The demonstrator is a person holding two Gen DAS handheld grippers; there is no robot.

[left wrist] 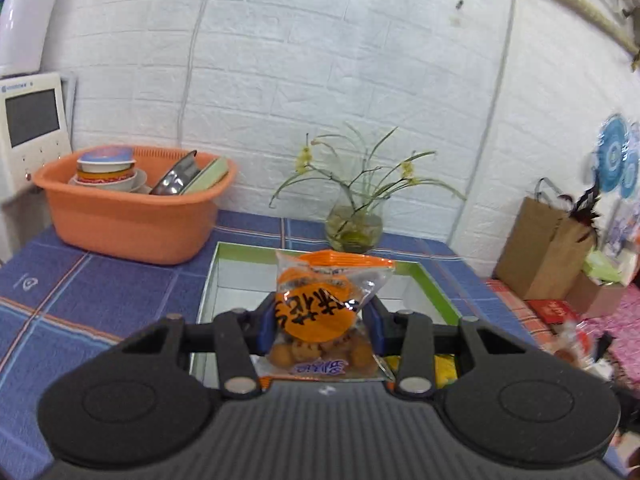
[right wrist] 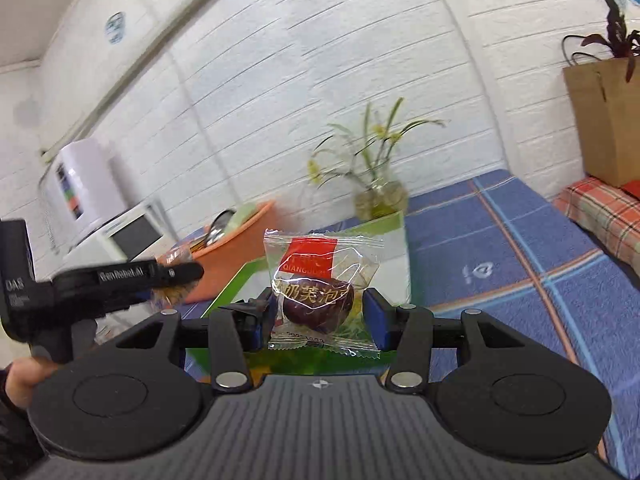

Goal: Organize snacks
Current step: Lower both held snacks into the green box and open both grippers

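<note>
My left gripper point(left wrist: 320, 320) is shut on an orange-labelled bag of round biscuits point(left wrist: 320, 312) and holds it above a green-rimmed open box point(left wrist: 436, 288) on the blue checked tablecloth. My right gripper point(right wrist: 320, 312) is shut on a clear packet with a red label and a dark brown puff point(right wrist: 320, 280), held above the same green box point(right wrist: 384, 224). The left gripper's body shows at the left of the right wrist view point(right wrist: 100, 284), with a hand under it.
An orange basin of dishes point(left wrist: 132, 220) stands at the back left beside a white appliance point(left wrist: 28, 128). A glass vase with a plant point(left wrist: 354, 228) stands behind the box. Paper bags and boxes point(left wrist: 548, 248) stand at the right on a checked cloth.
</note>
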